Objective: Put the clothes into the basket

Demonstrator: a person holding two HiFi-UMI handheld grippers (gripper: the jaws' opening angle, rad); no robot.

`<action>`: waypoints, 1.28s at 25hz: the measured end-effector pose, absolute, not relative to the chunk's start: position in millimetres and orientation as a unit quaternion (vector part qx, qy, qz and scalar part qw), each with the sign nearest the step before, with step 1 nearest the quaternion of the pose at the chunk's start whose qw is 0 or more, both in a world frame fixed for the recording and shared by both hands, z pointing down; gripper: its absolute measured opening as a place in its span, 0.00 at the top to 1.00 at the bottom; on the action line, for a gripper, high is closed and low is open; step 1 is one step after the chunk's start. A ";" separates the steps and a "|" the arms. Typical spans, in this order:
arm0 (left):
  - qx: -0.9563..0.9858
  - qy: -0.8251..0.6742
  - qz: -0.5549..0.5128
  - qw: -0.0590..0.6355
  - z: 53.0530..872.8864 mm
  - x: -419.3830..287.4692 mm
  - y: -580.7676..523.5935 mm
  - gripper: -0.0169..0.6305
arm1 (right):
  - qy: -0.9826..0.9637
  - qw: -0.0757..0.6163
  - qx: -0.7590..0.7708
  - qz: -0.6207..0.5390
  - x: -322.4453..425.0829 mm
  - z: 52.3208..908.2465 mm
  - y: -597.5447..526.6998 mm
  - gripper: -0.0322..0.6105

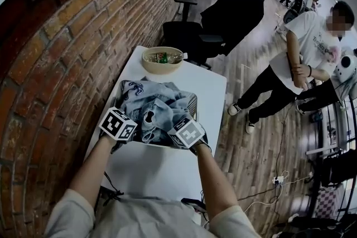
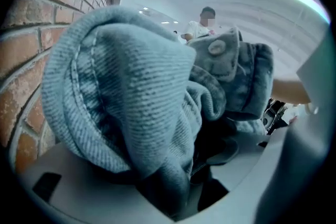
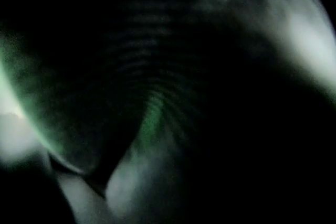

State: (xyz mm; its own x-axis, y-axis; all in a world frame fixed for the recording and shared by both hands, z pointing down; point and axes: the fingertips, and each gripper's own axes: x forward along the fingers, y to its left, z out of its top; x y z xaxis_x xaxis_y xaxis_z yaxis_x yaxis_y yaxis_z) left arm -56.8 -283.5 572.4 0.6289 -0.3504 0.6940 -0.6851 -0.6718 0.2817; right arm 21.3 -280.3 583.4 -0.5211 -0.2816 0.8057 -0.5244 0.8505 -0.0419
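Head view: looking steeply down on a white worktop (image 1: 150,170) set against a brick wall (image 1: 50,53), with blue denim clothes (image 1: 153,106) heaped in and over a wire basket (image 1: 192,102). At the heap's near edge, left gripper (image 1: 124,126) and right gripper (image 1: 183,130) side by side, marker cubes up, tips sunk in the cloth. Beyond the basket, well apart, 1 bowl (image 1: 162,61).

Left gripper view: jaws clamped on a thick bunched fold of the clothes (image 2: 131,92), wedged down into the gap and bulging across most of the frame, 1 button (image 2: 215,48) at upper right.

Right gripper view: nearly black, clothes (image 3: 152,86) pressed close over the lens, faint weave lines narrowing toward bottom centre; cannot tell whether those jaws grip or stand apart.
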 end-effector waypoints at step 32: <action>0.806 -0.332 0.399 0.286 584.1 -70.1 -274.5 0.40 | -0.806 0.507 0.254 0.169 40.7 596.3 -272.1 0.33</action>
State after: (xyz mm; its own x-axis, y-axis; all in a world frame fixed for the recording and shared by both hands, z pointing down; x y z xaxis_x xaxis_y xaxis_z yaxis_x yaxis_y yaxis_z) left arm -70.1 -274.5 584.1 0.4623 -0.3069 0.8319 -0.7624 -0.6167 0.1962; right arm 40.7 -272.1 596.3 -0.3572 -0.2375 0.9033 -0.5808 0.8139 -0.0157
